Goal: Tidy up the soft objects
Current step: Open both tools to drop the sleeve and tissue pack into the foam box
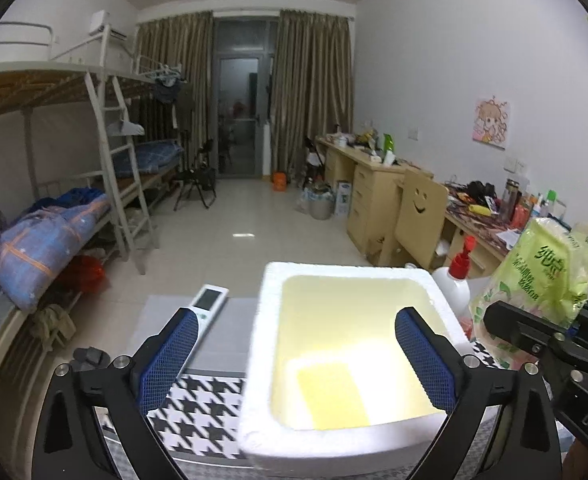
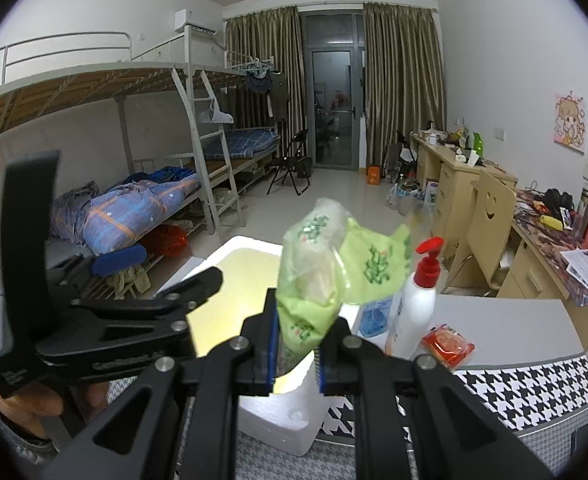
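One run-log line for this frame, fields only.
left hand-held gripper: open over foam box | right hand-held gripper: shut on green tissue pack | yellow sponge: in box

A white pump bottle (image 2: 414, 316) with a red top stands on the bench (image 2: 506, 328), toward its far edge, with a small red packet (image 2: 448, 345) lying just beside it (its label too small to read). A white remote control (image 1: 207, 307) lies near the bench's far left edge. Bunk beds (image 2: 141, 128) line the left wall.
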A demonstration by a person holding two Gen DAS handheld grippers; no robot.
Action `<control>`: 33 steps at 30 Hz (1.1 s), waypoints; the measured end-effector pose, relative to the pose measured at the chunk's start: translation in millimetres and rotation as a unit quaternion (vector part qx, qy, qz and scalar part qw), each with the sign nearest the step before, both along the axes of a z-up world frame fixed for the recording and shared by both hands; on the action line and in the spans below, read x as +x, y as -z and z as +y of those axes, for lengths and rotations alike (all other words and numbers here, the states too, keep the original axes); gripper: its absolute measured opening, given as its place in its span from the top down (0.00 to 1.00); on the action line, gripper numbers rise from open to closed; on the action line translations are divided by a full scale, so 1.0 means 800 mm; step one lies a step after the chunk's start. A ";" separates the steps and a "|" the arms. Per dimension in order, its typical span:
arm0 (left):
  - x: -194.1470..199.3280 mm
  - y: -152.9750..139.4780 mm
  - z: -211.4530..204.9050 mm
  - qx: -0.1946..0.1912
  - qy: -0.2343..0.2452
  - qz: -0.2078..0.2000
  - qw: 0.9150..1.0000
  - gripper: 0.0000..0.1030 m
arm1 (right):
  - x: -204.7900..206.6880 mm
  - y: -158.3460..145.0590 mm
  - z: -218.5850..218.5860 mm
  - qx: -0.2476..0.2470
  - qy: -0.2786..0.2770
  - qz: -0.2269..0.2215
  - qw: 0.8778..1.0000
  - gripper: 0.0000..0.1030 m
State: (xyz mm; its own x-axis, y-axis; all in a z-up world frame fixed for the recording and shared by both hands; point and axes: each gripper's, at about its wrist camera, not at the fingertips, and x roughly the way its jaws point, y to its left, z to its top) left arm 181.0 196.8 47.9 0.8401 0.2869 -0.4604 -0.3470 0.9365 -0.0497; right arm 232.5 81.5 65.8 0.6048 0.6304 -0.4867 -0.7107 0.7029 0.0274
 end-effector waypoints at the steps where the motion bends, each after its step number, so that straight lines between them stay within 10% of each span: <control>1: -0.003 -0.001 0.001 0.003 -0.003 -0.002 1.000 0.04 | 0.000 0.000 0.002 -0.001 -0.002 0.000 1.000 0.83; 29: -0.060 -0.006 0.034 0.030 -0.061 -0.029 0.997 0.01 | 0.022 0.031 0.065 -0.067 -0.046 0.012 0.997 0.82; 33: -0.060 -0.005 0.037 0.028 -0.062 -0.028 0.997 0.01 | 0.031 0.034 0.064 -0.064 -0.049 0.040 0.996 0.43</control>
